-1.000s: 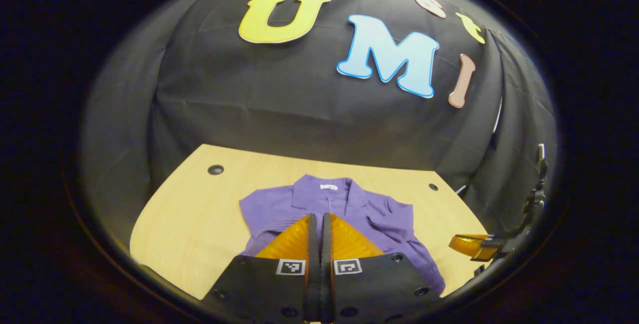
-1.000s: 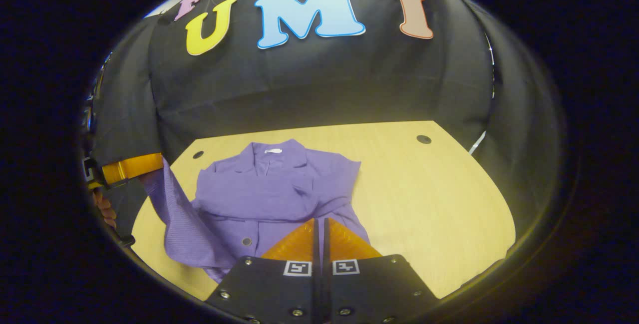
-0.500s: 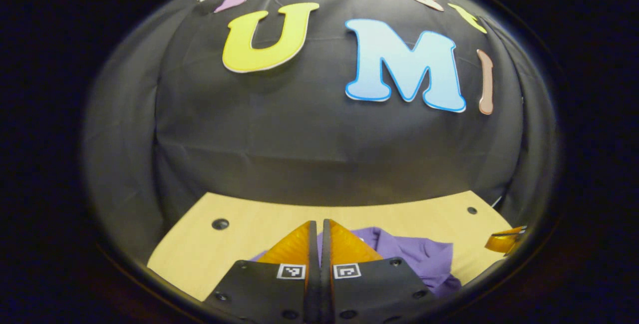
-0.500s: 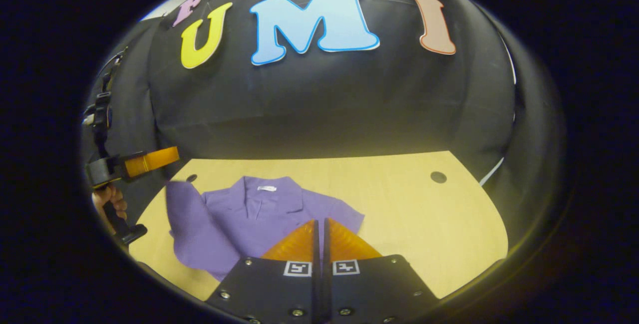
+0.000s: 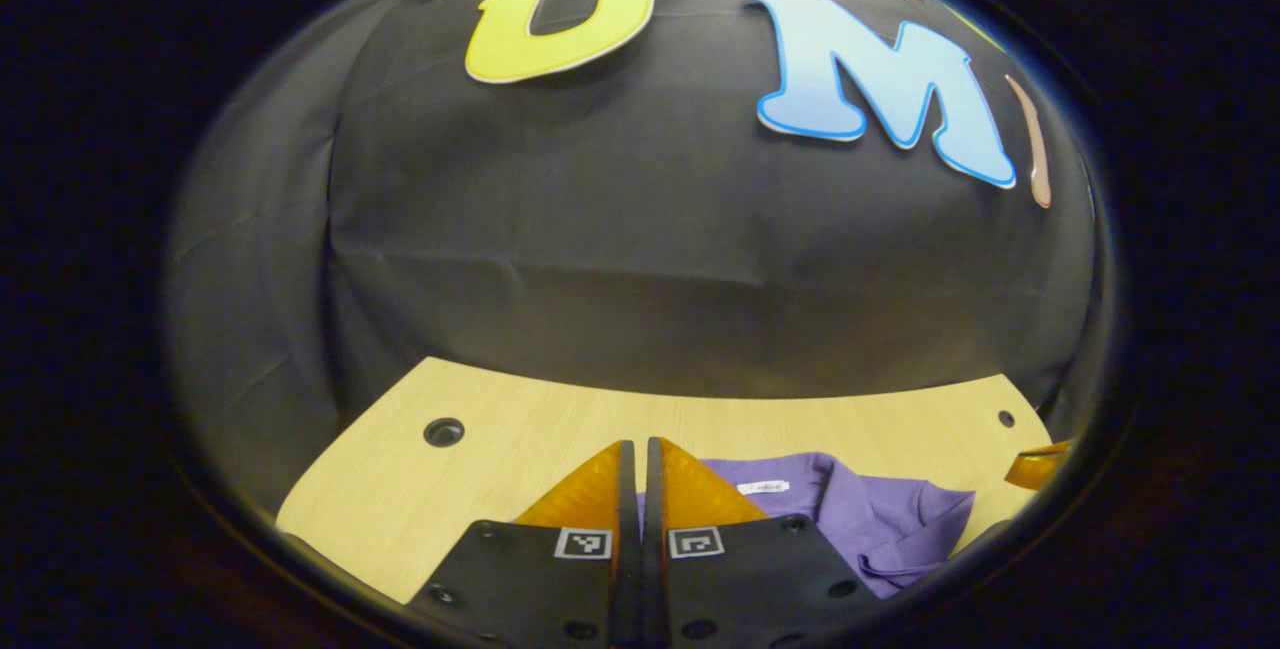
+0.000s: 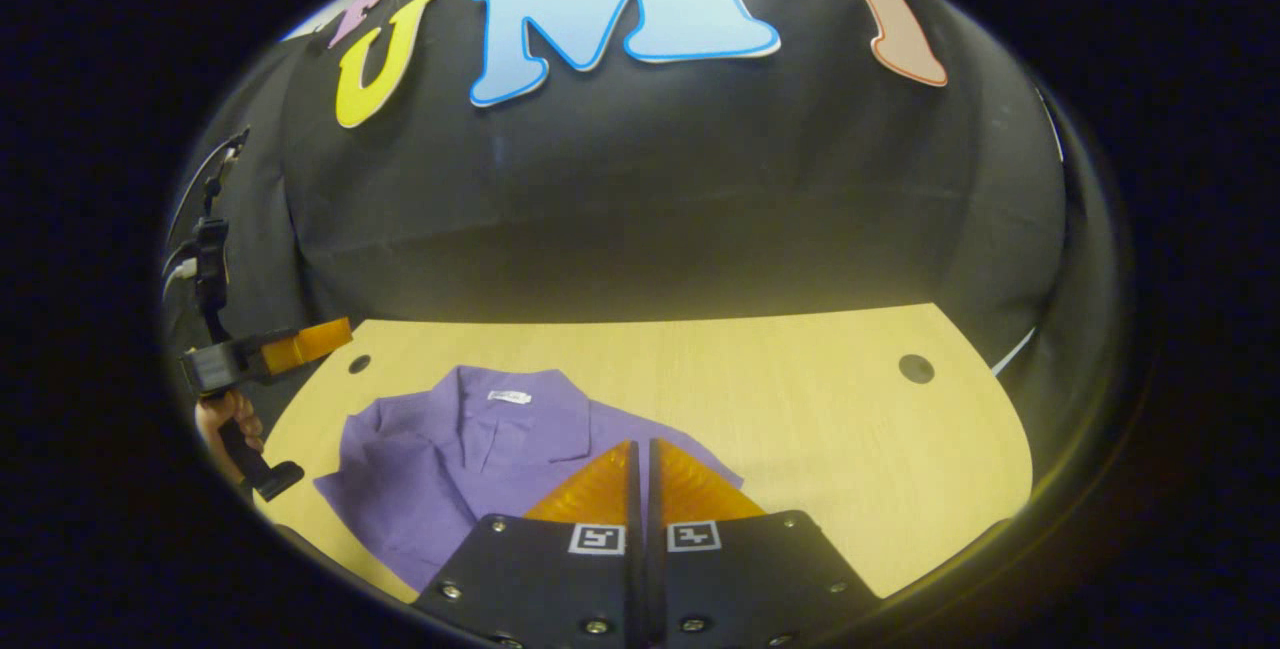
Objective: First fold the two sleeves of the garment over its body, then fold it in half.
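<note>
A purple collared shirt [image 6: 440, 459] lies on the light wooden table [image 6: 800, 429], its collar and white label toward the back wall. Its left side looks folded in over the body. My right gripper [image 6: 640, 445] is shut, hanging over the shirt's right part with nothing seen between its fingers. In the right gripper view a hand [image 6: 222, 421] holds the left gripper [image 6: 345, 331] above the table's left edge, clear of the shirt. In the left gripper view the left gripper [image 5: 640, 443] is shut, with the shirt [image 5: 870, 519] low and to its right.
The table has small round holes near its back corners [image 6: 915, 367] [image 6: 358, 364] [image 5: 443, 431]. Black cloth walls close in the table behind and at both sides. Bare wood stretches to the right of the shirt. The right gripper's fingers [image 5: 1040, 464] show at the right edge of the left gripper view.
The left gripper let go of the lifted sleeve, which dropped onto the shirt, and drew away to the left. Both views have swung upward, so the shirt sits lower in them.
</note>
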